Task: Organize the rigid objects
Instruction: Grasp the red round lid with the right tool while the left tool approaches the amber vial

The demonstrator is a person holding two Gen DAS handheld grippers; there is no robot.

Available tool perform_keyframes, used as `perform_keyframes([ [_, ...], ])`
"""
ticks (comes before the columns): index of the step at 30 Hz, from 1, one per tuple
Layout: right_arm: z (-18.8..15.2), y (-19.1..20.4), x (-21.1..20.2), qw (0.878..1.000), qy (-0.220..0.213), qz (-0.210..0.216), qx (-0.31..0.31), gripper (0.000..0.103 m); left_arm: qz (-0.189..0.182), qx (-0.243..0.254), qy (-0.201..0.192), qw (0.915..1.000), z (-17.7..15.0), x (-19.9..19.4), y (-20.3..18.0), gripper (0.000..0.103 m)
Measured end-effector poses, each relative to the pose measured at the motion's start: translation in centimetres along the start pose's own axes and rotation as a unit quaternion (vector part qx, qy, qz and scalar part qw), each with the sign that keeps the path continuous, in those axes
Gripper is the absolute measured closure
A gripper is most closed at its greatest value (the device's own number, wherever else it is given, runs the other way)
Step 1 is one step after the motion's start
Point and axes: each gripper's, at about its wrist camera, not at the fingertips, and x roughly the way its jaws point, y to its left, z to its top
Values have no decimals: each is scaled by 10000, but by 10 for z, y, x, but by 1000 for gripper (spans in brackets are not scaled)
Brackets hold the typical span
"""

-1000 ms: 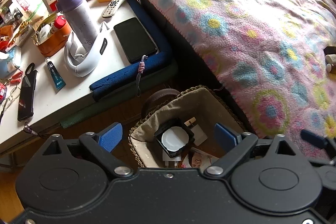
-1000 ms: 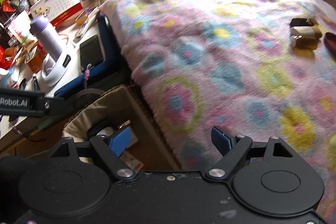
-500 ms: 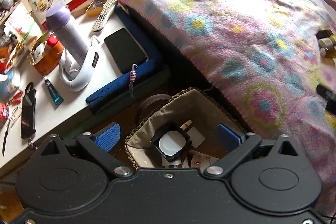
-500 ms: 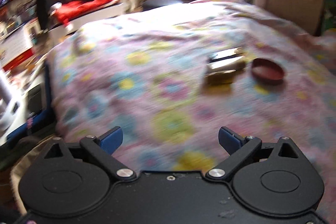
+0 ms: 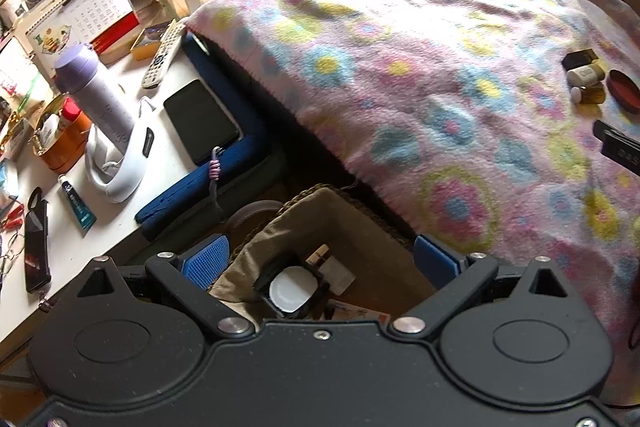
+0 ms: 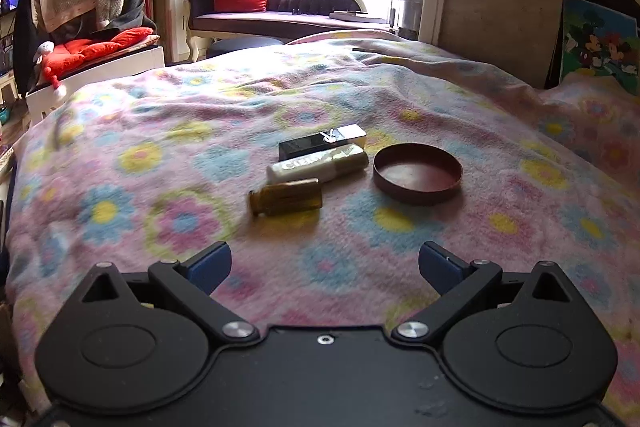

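On the flowered blanket point(image 6: 168, 155) lie an amber glass bottle point(image 6: 286, 202), a white tube point(image 6: 318, 163), a black-and-white box point(image 6: 322, 142) and a round dark red lid point(image 6: 417, 178). My right gripper point(image 6: 325, 267) is open and empty, just short of the bottle. My left gripper point(image 5: 320, 259) is open and empty above a lined wicker basket point(image 5: 352, 227) beside the bed. The basket holds a black square case with a white disc point(image 5: 294, 291) and small boxes. The same bed items show at the far right of the left wrist view point(image 5: 586, 77).
A white side table point(image 5: 120, 211) left of the basket carries a lilac flask point(image 5: 94, 95), a phone point(image 5: 200, 121), a remote point(image 5: 164, 53), a calendar and clutter. A blue pad point(image 5: 224, 167) edges the table. Beyond the bed are a bench point(image 6: 100, 67) and a chaise point(image 6: 280, 15).
My right gripper has swung from the basket side over the bed and now faces the items on the blanket. The left gripper has shifted slightly above the basket.
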Motion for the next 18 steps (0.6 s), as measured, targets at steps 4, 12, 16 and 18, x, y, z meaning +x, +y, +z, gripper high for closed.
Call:
perform_keyframes([
  [4, 6, -6, 15, 10000, -28, -73, 38, 2, -95, 51, -175, 9998, 2, -6, -4, 7],
  [12, 39, -24, 30, 9988, -306, -237, 310, 2, -393, 76, -406, 9984, 35, -14, -38, 7],
  [16, 62, -40, 44, 9970, -399, -493, 447, 2, -593, 462, -535, 9957, 58, -10, -85, 7],
  [18, 71, -52, 55, 9963, -322, -599, 533, 2, -741, 627, -577, 9936, 68, -6, -109, 7],
])
